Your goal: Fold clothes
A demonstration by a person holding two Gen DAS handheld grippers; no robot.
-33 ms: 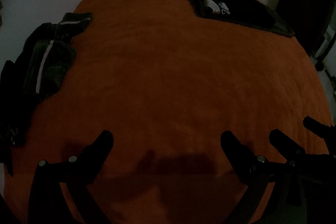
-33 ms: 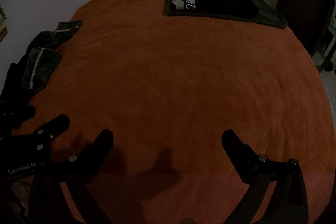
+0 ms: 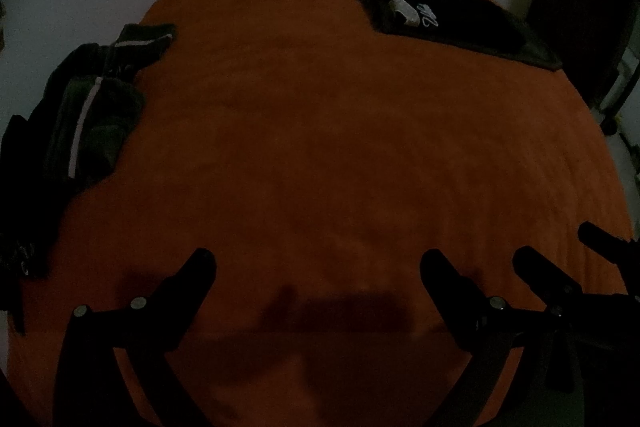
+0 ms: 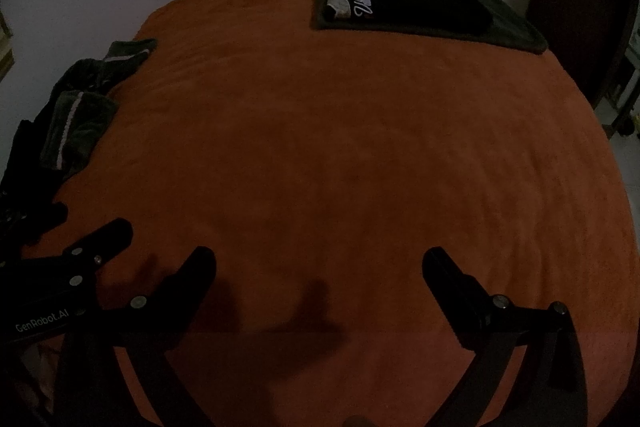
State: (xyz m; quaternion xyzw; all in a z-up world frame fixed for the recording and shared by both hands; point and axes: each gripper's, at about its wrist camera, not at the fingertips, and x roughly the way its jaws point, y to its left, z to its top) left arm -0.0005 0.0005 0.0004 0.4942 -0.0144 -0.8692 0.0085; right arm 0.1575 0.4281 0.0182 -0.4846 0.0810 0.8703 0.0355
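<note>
Both grippers hover spread wide and empty over an orange bedspread (image 3: pixel 320 147), the left gripper (image 3: pixel 318 267) and right gripper (image 4: pixel 320 267) side by side at its near edge. Far ahead and to the right of the fingers, a black shirt (image 4: pixel 408 3) with a white logo lies folded flat on a dark green garment (image 4: pixel 516 27). Ahead to the left, a heap of dark clothes (image 3: pixel 88 107) with pale stripes sits crumpled at the bed's edge. By the look of it, part of the laundry is folded and the heap remains.
</note>
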